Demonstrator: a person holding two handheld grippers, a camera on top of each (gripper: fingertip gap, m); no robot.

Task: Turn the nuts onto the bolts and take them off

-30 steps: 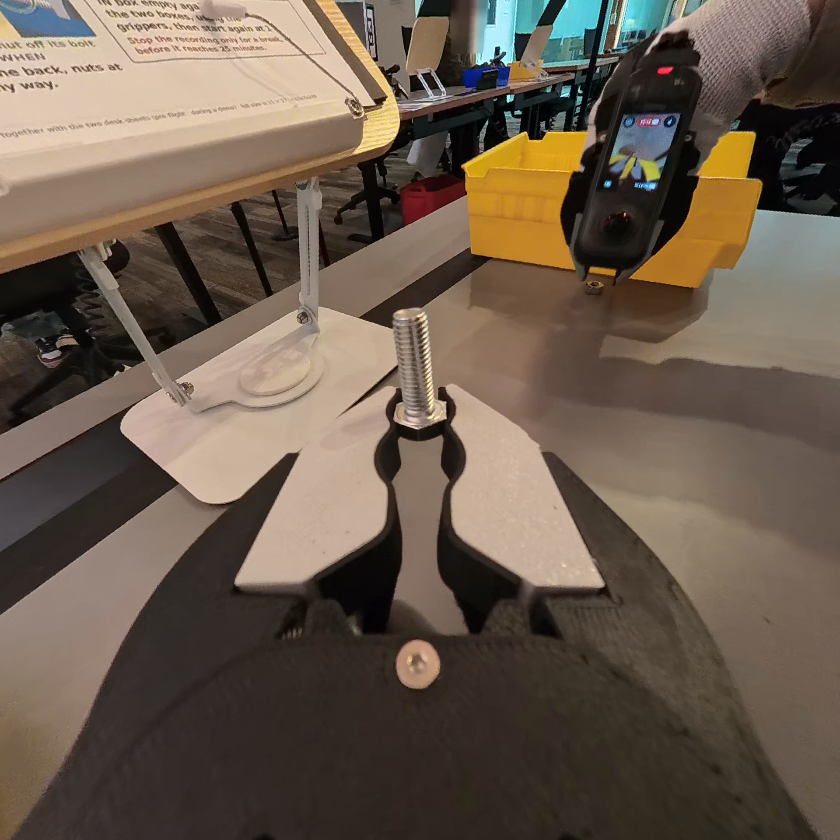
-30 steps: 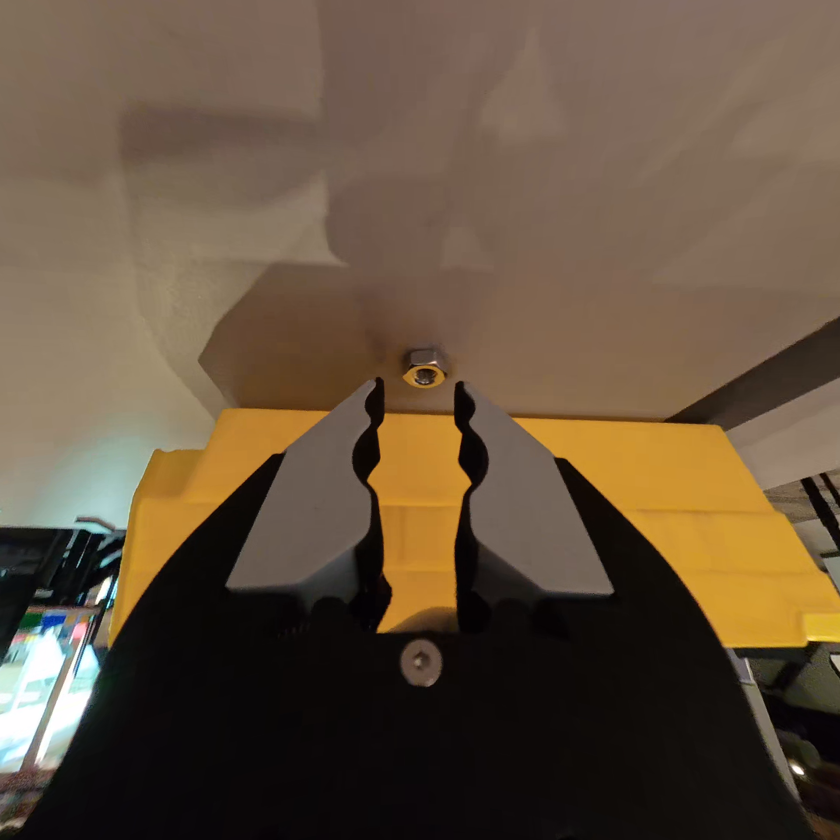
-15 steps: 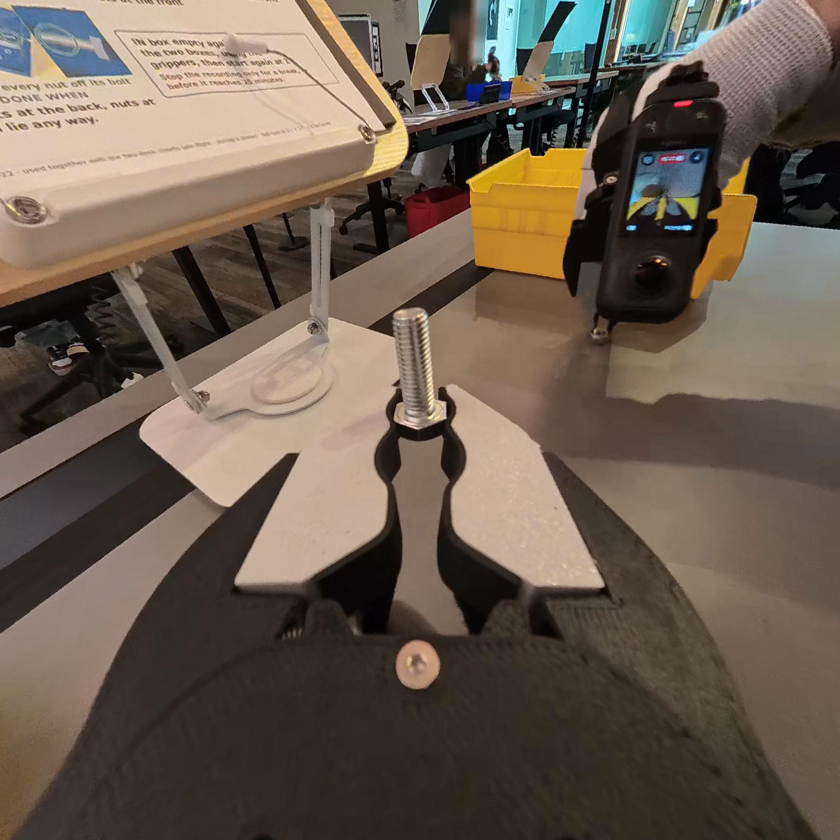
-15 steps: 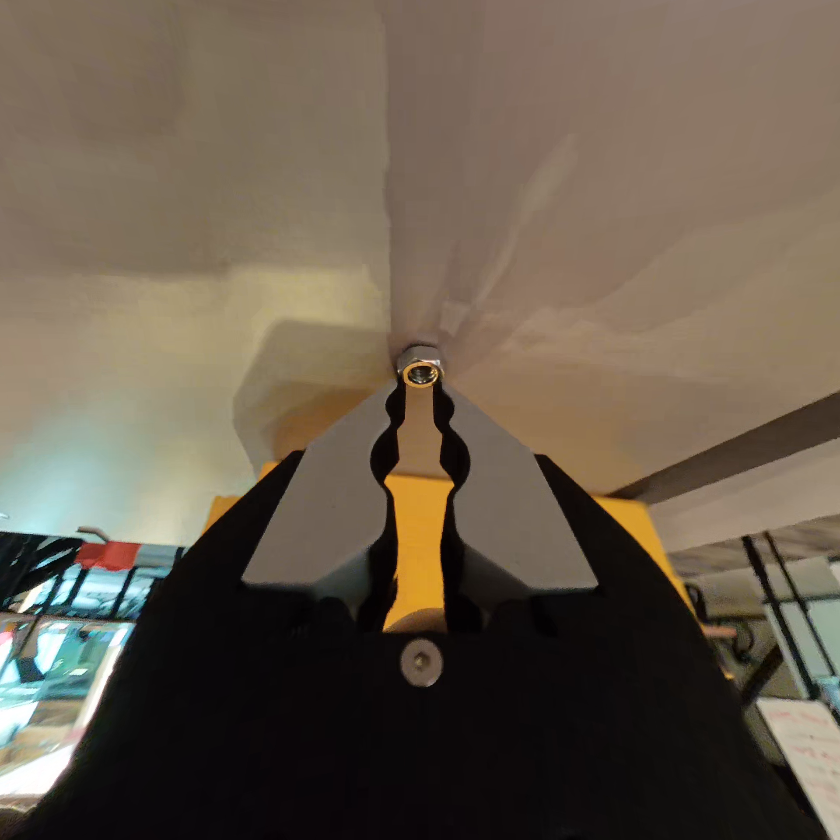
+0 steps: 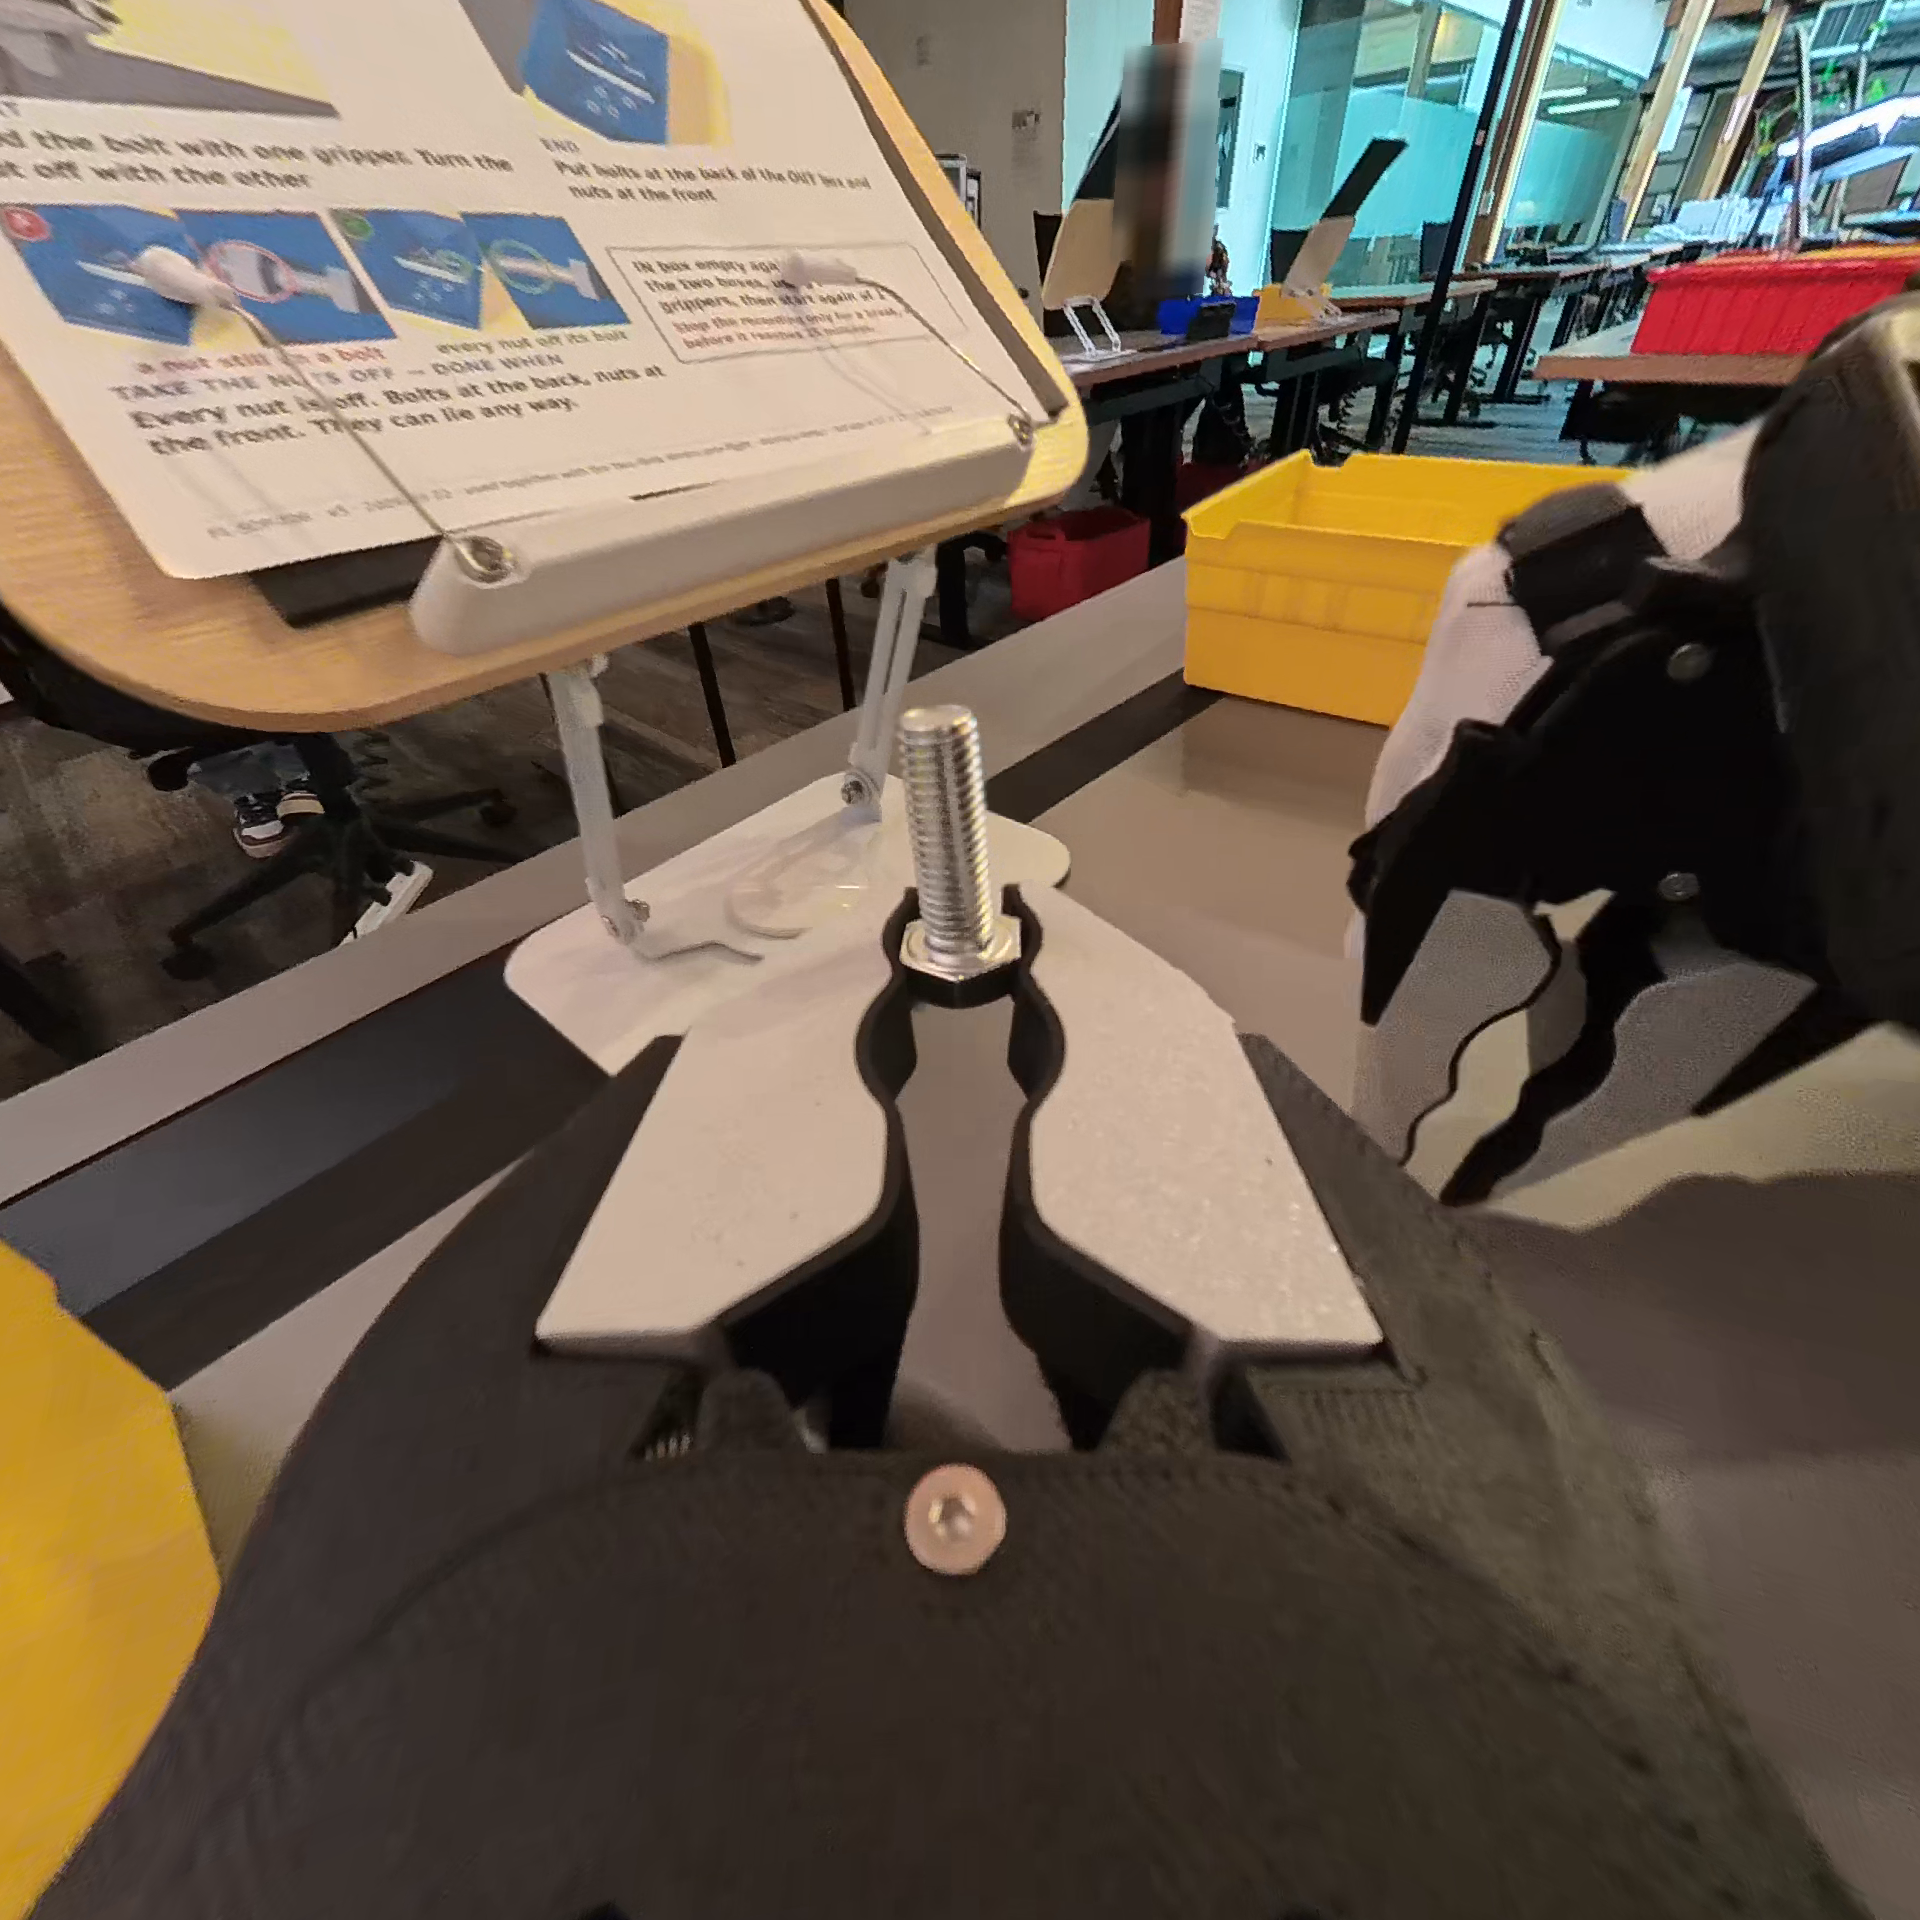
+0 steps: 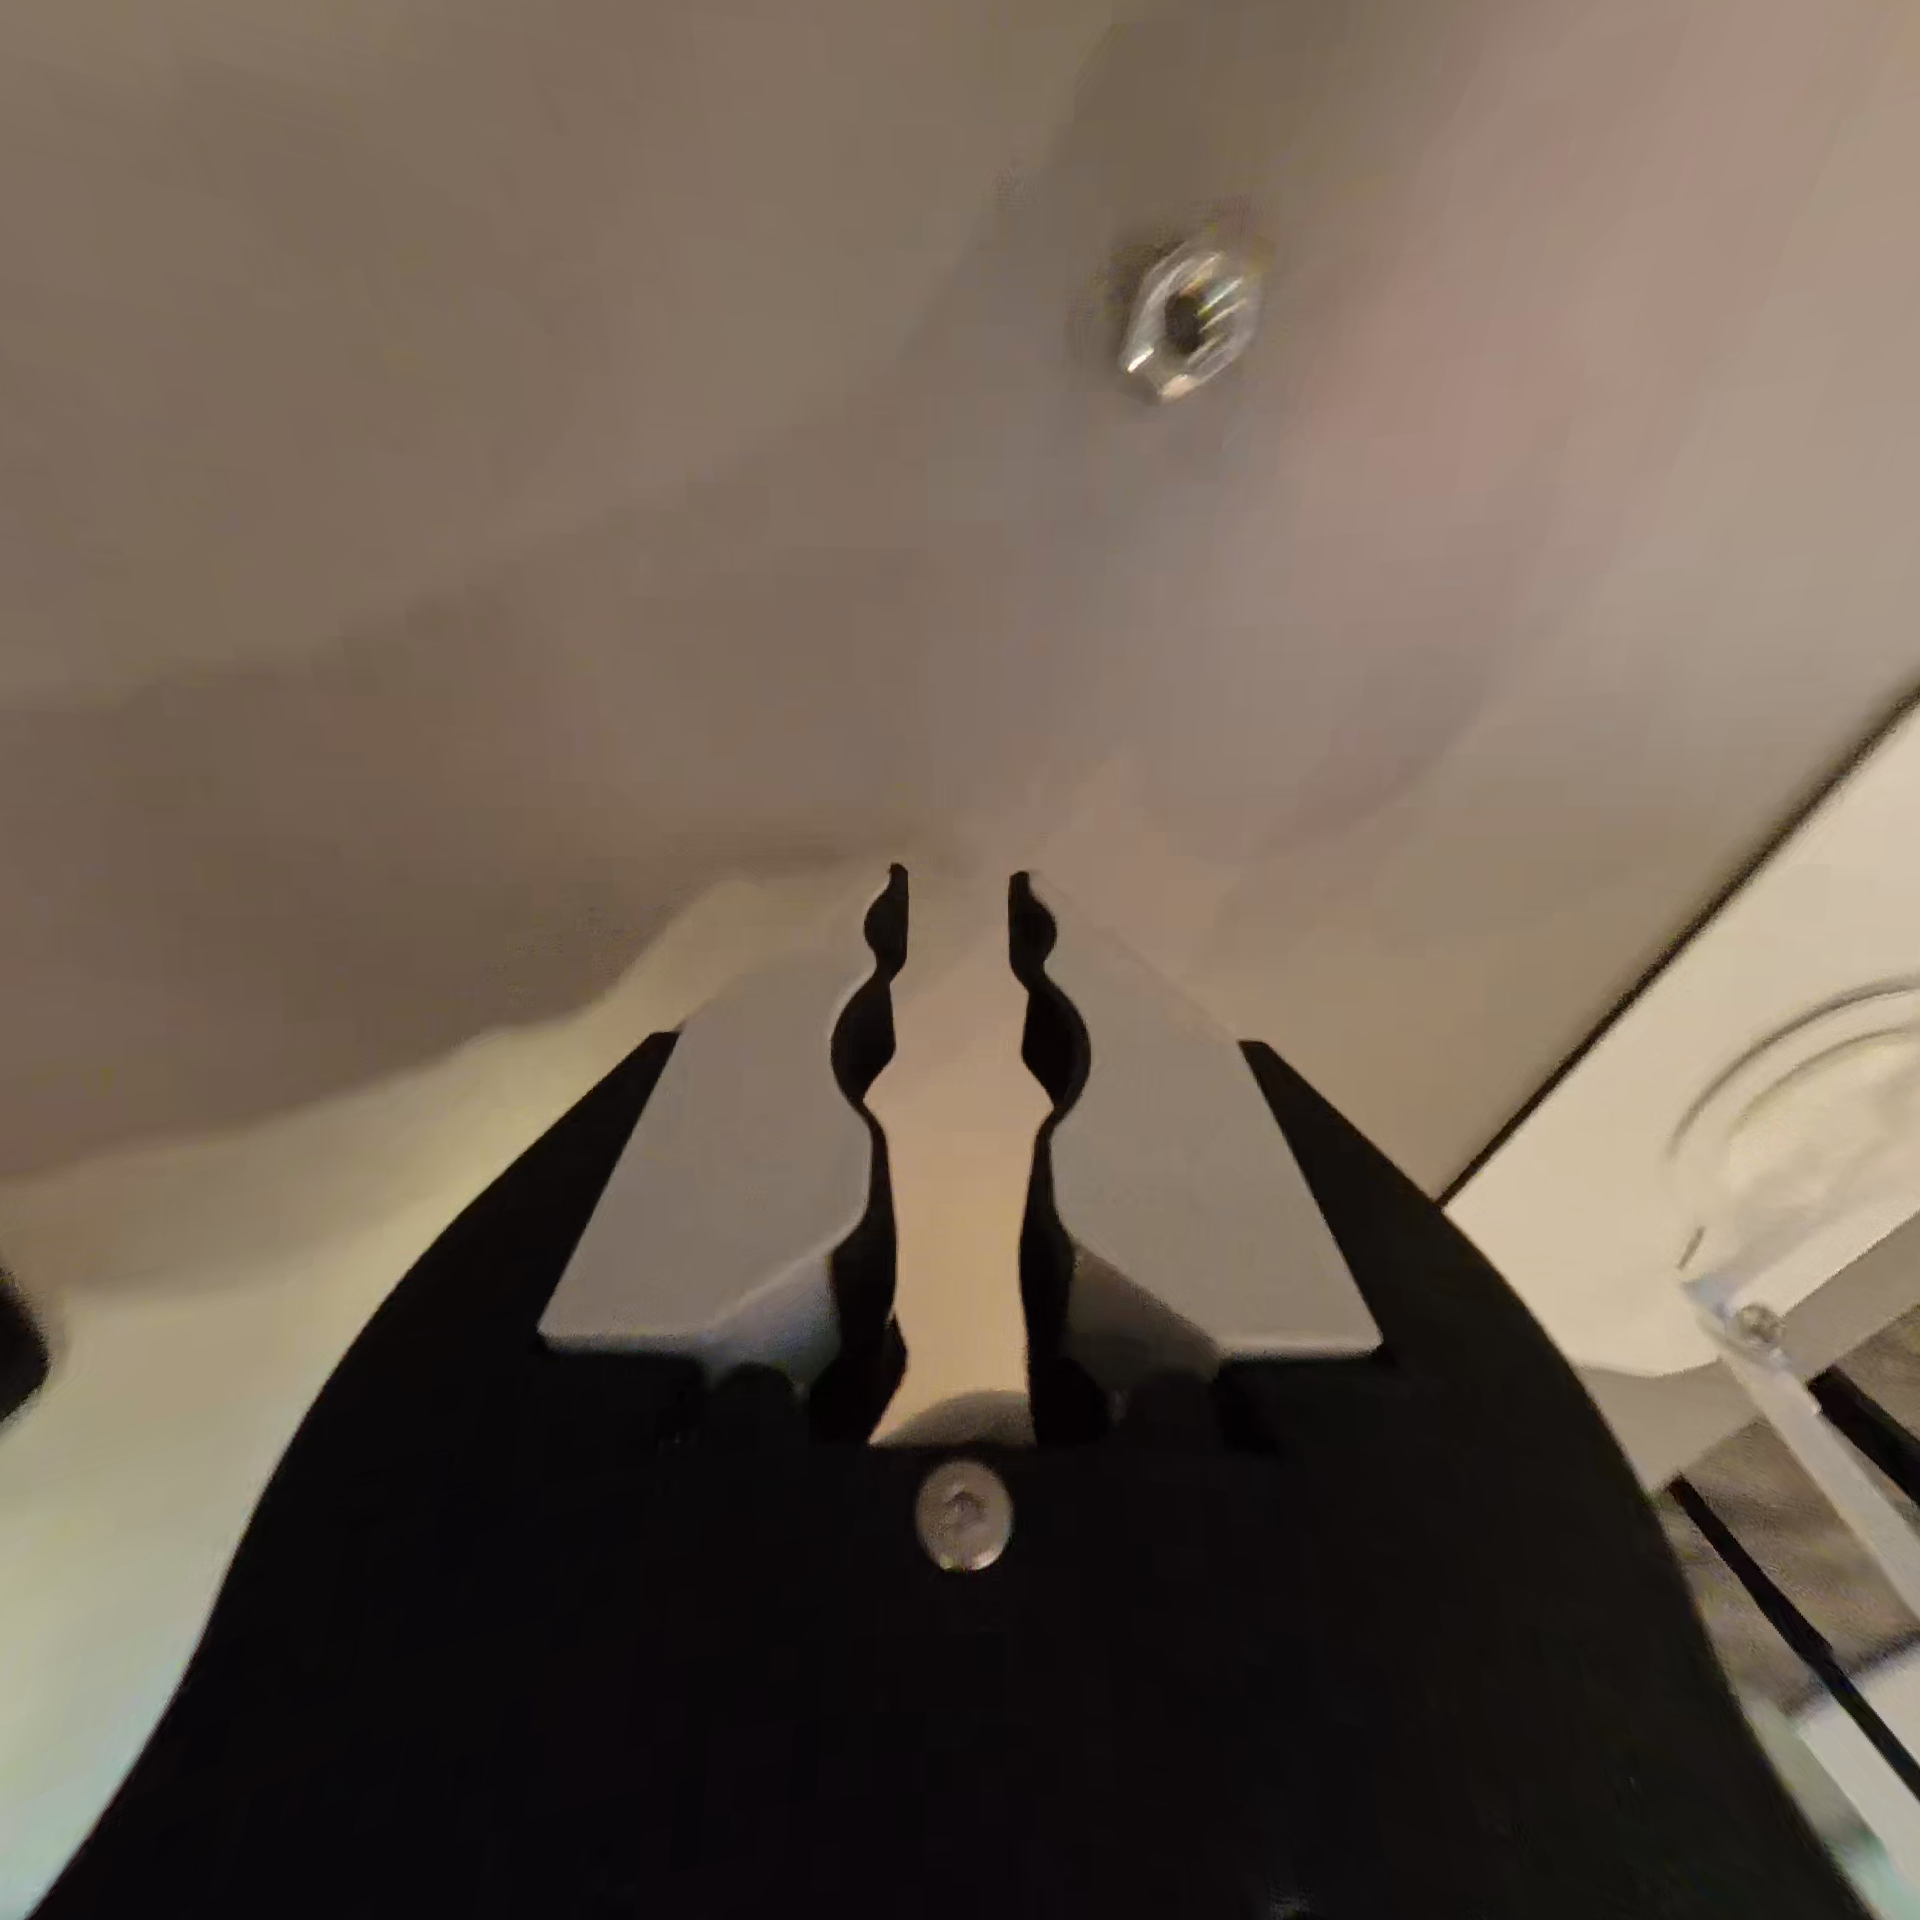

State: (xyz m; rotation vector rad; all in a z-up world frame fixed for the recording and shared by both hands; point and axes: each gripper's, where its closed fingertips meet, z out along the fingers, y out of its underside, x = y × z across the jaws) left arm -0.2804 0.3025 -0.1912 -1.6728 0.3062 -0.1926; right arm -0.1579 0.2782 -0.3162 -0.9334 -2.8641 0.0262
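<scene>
Since half a second ago the right gripper [image 6: 954, 883] has lost the nut [image 6: 1193, 317]: then it pinched the nut at its tips, now its jaws stand narrowly apart with nothing between them, and the nut lies loose and blurred on the grey table [image 6: 520, 416], upper right of the right wrist frame, well clear of the tips. In the left wrist frame the right gripper [image 5: 1423, 1081] sits at the right edge, much nearer than before, gloved hand [image 5: 1455, 665] behind it. Left gripper [image 5: 951, 940] unchanged: jaws closed on the hex head of the bolt [image 5: 943, 826], threaded shank upright, frame centre. Tilted instruction board [image 5: 520, 343] on white stand, upper left. Yellow bin [image 5: 1309, 582] upper right, on the table behind the right gripper
</scene>
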